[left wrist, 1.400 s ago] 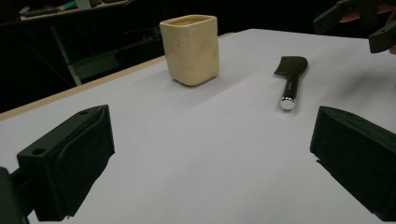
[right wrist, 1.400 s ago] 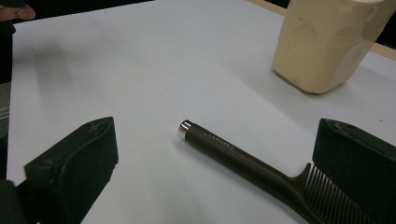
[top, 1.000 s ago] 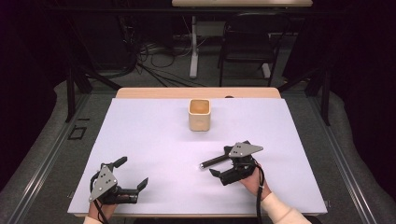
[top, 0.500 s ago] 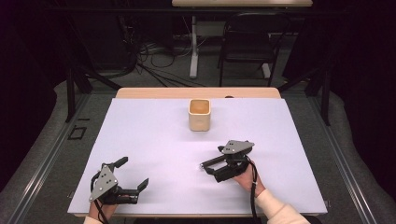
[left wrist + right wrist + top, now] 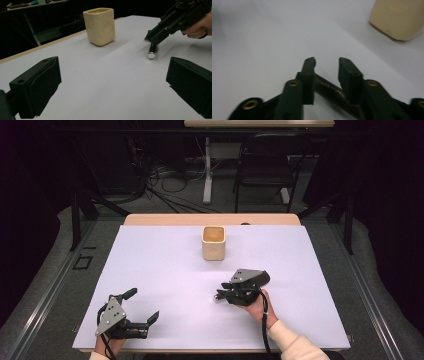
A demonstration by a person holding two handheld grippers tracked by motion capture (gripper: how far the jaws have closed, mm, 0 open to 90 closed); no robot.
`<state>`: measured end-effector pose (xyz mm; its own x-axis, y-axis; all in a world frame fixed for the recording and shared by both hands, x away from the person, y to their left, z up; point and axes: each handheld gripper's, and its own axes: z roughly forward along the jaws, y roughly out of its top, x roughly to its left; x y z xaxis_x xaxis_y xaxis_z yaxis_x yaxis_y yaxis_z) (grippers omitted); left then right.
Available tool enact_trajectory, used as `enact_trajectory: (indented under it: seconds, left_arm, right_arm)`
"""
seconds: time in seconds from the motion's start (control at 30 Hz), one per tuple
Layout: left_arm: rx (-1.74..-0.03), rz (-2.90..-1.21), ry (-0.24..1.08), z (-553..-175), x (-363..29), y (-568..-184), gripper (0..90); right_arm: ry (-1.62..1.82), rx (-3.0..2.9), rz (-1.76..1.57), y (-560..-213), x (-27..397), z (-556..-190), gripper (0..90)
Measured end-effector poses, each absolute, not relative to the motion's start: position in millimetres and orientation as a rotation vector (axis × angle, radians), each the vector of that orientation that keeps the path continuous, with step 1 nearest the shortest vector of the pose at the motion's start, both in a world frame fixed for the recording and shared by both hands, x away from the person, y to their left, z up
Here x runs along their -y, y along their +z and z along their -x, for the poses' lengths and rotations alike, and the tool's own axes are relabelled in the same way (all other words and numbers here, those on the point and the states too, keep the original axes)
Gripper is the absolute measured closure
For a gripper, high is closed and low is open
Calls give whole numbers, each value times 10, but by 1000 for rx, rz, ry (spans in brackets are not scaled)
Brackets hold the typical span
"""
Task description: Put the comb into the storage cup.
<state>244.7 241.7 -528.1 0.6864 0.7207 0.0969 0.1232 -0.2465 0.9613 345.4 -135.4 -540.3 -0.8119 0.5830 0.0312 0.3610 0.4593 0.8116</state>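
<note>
Right tool (image 5: 326,65): jaws just closing, narrow, straddling the dark pen (image 5: 329,87); no pad clearly presses on it.
Pen: lying on the white worktop (image 5: 165,270), near the cream cup (image 5: 214,242).
Left tool (image 5: 142,307): wide, holding nothing.

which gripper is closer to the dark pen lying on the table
Right. The right gripper has its jaws on either side of the dark pen, which lies across between them. The left gripper sits open well off to the side, near the table's front edge.
</note>
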Motion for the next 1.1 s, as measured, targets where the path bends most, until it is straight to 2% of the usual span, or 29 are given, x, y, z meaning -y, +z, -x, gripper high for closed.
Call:
enact_trajectory:
  seconds: [0.03, 0.2, 1.1]
  left_arm:
    - [-677, -1757, 652, -2447, -2418, -5281, 0]
    - [-681, -1758, 651, -2447, -2418, -5282, 0]
    - [-684, -1768, 653, -2442, -2424, -5278, 0]
  right_arm:
    - [1266, -2459, -806, -5410, 1333, -3465, 811]
    - [1241, -2449, -785, -5450, 1274, -3495, 899]
    - [1134, -2526, -786, -5506, 1160, -3517, 900]
